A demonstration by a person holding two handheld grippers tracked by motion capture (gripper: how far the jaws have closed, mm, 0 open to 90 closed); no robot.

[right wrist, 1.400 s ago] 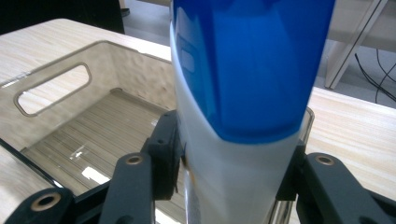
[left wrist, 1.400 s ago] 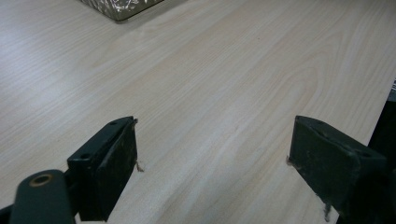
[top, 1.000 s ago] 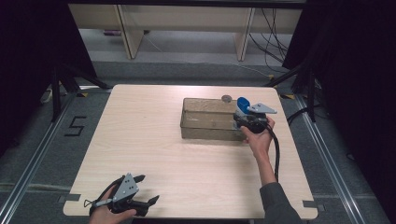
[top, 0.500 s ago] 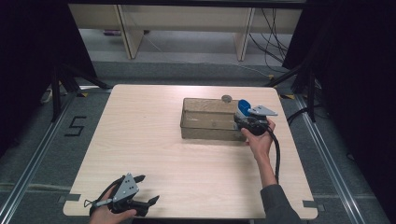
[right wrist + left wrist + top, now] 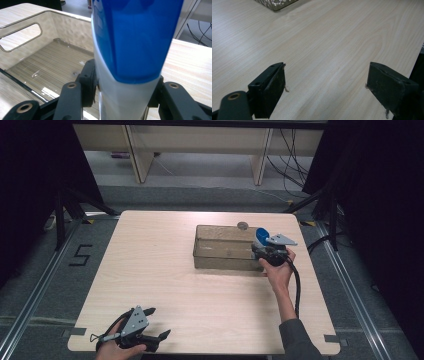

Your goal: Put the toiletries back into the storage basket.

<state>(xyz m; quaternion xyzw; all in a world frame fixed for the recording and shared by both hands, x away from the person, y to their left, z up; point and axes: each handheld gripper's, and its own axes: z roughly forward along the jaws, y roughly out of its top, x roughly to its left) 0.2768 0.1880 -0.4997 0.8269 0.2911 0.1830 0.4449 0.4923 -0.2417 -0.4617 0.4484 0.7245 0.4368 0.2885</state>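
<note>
Left hand-held gripper (image 5: 159,336) rests at the near bench (image 5: 150,270) edge, jaws spread wide, holding nothing. Farther off, the right hand-held gripper (image 5: 256,251) is clamped on a blue-and-white tube (image 5: 130,50), held at the right end of the clear bin (image 5: 222,247). Risk: the smooth tube may slip between the jaws, or catch the bin rim and drop outside, if released before it clears the wall.

Between the black fingers (image 5: 87,75) of the right gripper (image 5: 125,87): blue-and-white tube (image 5: 130,50), blue upper part, white lower. Beyond the fingers: clear bin (image 5: 50,57), faintly striped floor. Left gripper (image 5: 327,82) fingers (image 5: 274,87) black; between them, pale wood-grain table (image 5: 332,45).
</note>
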